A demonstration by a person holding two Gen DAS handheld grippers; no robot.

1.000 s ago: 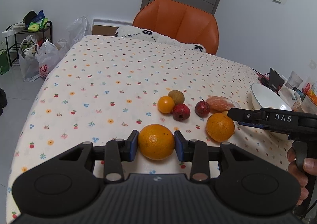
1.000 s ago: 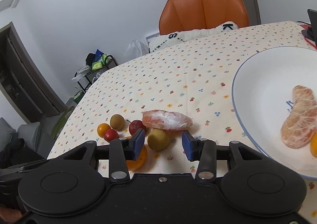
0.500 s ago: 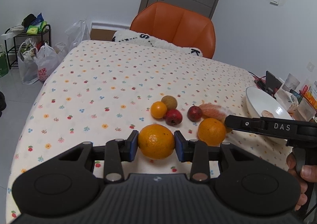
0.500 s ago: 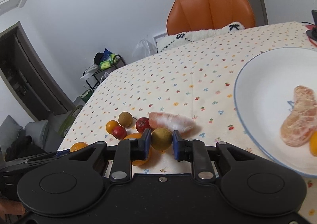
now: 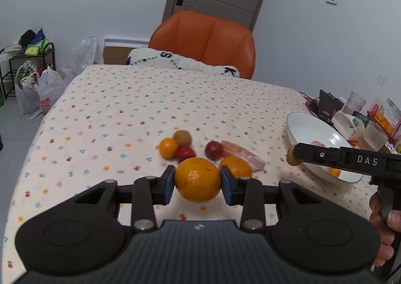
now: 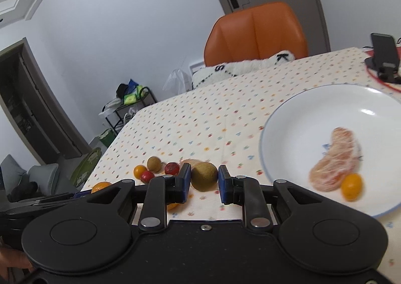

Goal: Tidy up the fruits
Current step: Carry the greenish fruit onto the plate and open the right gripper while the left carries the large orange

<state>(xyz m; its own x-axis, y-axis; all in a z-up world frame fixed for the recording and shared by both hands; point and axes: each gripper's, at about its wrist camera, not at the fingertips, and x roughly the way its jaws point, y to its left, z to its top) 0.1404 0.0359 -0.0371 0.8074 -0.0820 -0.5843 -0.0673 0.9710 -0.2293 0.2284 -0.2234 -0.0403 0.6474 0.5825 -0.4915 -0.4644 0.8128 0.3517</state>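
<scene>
My left gripper (image 5: 197, 180) is shut on a large orange (image 5: 197, 180), held above the tablecloth. A second orange (image 5: 236, 166), a small orange fruit (image 5: 168, 147), a brown fruit (image 5: 182, 138), two red fruits (image 5: 185, 154) and a peeled citrus segment (image 5: 244, 155) lie on the cloth beyond. My right gripper (image 6: 202, 180) is shut on a brown-green round fruit (image 6: 204, 175), lifted off the table just left of the white plate (image 6: 300, 113). The plate holds a peeled segment (image 6: 337, 158) and a small orange fruit (image 6: 352, 186).
An orange chair (image 5: 205, 40) with a white cushion (image 5: 183, 62) stands at the table's far edge. A phone stand (image 6: 383, 57), cups and packets (image 5: 371, 118) crowd the right side past the plate. Bags and a rack (image 5: 30, 78) sit on the floor at left.
My right gripper closed on the brown-green fruit and lifted it toward the plate. My left gripper, still holding the large orange, has risen and drawn back a little.
</scene>
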